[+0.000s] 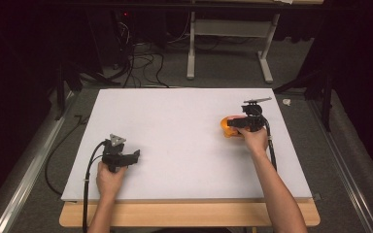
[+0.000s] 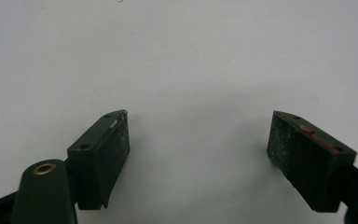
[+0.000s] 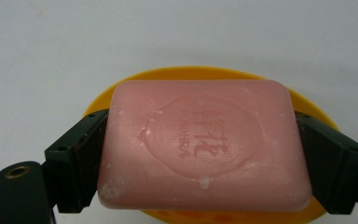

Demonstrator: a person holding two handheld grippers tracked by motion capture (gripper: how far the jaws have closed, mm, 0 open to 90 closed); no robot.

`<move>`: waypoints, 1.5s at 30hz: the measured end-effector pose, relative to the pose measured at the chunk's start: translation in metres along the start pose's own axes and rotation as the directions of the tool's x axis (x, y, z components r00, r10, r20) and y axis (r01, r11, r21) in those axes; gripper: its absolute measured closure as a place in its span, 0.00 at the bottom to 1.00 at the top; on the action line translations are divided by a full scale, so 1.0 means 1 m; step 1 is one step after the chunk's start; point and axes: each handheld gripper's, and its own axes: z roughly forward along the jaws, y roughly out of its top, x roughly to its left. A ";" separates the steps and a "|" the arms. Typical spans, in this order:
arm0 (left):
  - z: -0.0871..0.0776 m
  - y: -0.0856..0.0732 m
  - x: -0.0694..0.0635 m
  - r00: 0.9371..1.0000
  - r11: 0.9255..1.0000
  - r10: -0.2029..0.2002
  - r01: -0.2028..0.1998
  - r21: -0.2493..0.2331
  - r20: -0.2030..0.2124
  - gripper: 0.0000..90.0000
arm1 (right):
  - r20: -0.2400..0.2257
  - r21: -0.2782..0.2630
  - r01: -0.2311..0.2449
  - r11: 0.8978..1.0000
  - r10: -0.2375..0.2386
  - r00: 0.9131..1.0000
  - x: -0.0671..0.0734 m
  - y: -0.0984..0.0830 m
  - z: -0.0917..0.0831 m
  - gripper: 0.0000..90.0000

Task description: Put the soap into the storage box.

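A pink bar of soap (image 3: 203, 142) with an embossed stamp sits between the two black jaws of my right gripper (image 3: 200, 163), which press on its two short ends. Under the soap lies an orange soap dish (image 3: 191, 74), seen in the high view as an orange shape (image 1: 226, 127) on the right half of the white board, with the right gripper (image 1: 233, 124) over it. My left gripper (image 1: 135, 156) rests near the board's front left, its jaws wide apart (image 2: 198, 154) over bare white surface with nothing between them.
The white board (image 1: 175, 131) lies on a wooden table (image 1: 189, 213). Cables trail on the grey floor at the back left, and a white table frame (image 1: 192, 43) stands behind the board. A small white scrap (image 1: 286, 102) lies off the board's right rear corner.
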 end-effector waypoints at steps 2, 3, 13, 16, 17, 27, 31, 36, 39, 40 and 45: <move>0.000 0.000 0.000 1.000 1.000 0.000 0.000 0.000 0.000 0.24 | 0.006 0.005 -0.002 1.000 0.002 1.000 0.000 0.000 0.002 0.15; 0.000 0.000 0.000 1.000 1.000 0.000 0.000 0.000 0.000 0.24 | 0.005 0.006 -0.001 1.000 0.001 1.000 0.001 0.000 0.003 0.15; 0.000 0.000 0.000 1.000 1.000 0.000 0.000 0.000 0.000 0.24 | 0.010 0.011 -0.018 1.000 0.018 1.000 0.002 -0.001 0.007 0.15; 0.000 0.000 0.000 1.000 1.000 0.000 0.000 0.000 0.000 0.24 | 0.007 0.010 -0.025 1.000 0.025 1.000 0.002 0.000 0.007 0.15; 0.000 0.000 0.000 1.000 1.000 0.000 0.000 0.000 0.000 0.24 | 0.005 0.013 -0.028 1.000 0.028 1.000 0.001 0.000 0.007 0.15; 0.000 0.000 0.000 1.000 1.000 0.000 0.000 0.000 0.000 0.24 | -0.006 0.004 -0.041 0.999 0.041 0.999 0.000 -0.001 0.006 0.15; 0.000 0.000 0.000 1.000 1.000 0.000 0.000 0.000 0.000 0.24 | -0.001 -0.008 -0.032 0.999 0.032 0.999 0.002 -0.001 0.004 0.14; 0.000 0.000 0.000 1.000 1.000 0.000 0.000 0.000 0.000 0.24 | 0.016 -0.010 -0.013 1.000 0.013 1.000 0.004 -0.001 0.003 0.14; 0.000 0.000 0.000 1.000 1.000 -0.002 0.002 -0.002 0.000 0.24 | 0.019 -0.015 -0.014 1.000 0.014 1.000 0.004 -0.001 0.001 0.14; 0.000 0.000 0.000 1.000 1.000 -0.002 0.002 -0.002 0.000 0.24 | 0.026 -0.025 -0.009 1.000 0.010 1.000 0.004 -0.001 -0.001 0.14; 0.000 0.000 0.000 1.000 1.000 -0.002 0.002 -0.002 0.000 0.24 | -0.001 -0.060 -0.017 0.998 0.017 1.000 0.002 0.000 -0.012 0.15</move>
